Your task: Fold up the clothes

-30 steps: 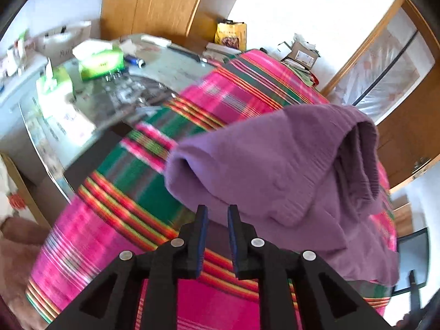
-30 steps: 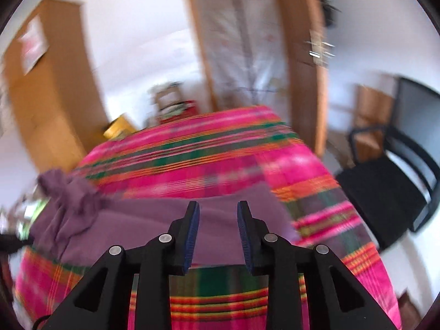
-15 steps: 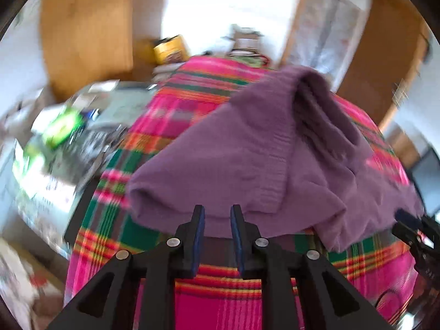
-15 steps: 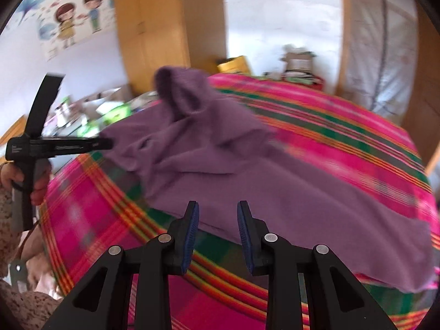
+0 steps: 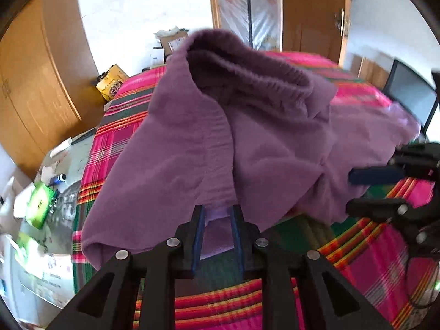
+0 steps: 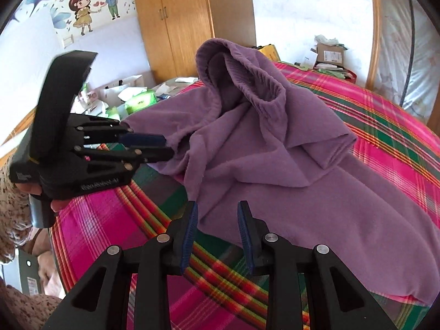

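The purple garment lay heaped on the plaid bedspread, stretching from the left gripper toward the right gripper. Both stood parted, gripping nothing; the left's jaws, just opening, straddled the near hem, so it sat closer.

Bright daylit room: wooden wardrobe (cartoon sticker beside it), white walls.

Purple sweater heaped on plaid blanket; right gripper open beside it.
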A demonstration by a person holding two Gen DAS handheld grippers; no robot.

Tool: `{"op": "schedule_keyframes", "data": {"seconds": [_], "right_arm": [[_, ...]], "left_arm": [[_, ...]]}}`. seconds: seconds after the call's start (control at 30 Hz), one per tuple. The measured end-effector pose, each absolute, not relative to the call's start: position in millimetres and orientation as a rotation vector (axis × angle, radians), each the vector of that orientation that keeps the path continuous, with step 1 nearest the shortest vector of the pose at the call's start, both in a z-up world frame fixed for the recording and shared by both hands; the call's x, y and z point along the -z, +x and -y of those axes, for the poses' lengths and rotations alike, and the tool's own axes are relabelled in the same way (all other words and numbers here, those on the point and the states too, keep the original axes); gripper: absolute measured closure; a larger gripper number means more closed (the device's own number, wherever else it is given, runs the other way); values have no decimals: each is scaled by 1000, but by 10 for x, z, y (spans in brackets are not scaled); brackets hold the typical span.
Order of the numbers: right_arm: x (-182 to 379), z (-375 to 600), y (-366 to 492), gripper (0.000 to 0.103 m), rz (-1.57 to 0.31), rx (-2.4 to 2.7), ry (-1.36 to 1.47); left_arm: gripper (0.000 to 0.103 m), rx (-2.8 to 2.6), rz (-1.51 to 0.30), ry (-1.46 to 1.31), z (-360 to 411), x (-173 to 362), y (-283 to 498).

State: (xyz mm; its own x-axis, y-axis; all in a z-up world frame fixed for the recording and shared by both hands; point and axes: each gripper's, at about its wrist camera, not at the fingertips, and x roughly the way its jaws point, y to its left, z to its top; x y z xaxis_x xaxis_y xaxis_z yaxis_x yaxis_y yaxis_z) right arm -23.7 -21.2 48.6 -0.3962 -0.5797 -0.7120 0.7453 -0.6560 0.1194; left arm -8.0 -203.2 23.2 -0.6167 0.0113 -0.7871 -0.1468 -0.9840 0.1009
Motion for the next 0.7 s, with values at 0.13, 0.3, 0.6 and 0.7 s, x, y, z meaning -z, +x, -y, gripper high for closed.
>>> {"op": "schedule_keyframes", "data": {"seconds": [0.13,0.3,0.6,0.7], "right_arm": [[-469,270,-227,71,-283,2072,946],[-405,348,-259,68,-297,2060,961],[-373,376,-299,66,-319,2060,969],[-370,406,-283,65,-332,2063,968]], "left_arm": [[83,-2727,-289,-1342,2041,-158,-78],[82,-2716,-460,-1307,1939,-119,-98],[79,-2697,-618,-1281,1826,-101,-142],[80,-2708,-586,-1264,1872,-107,-149]]}}
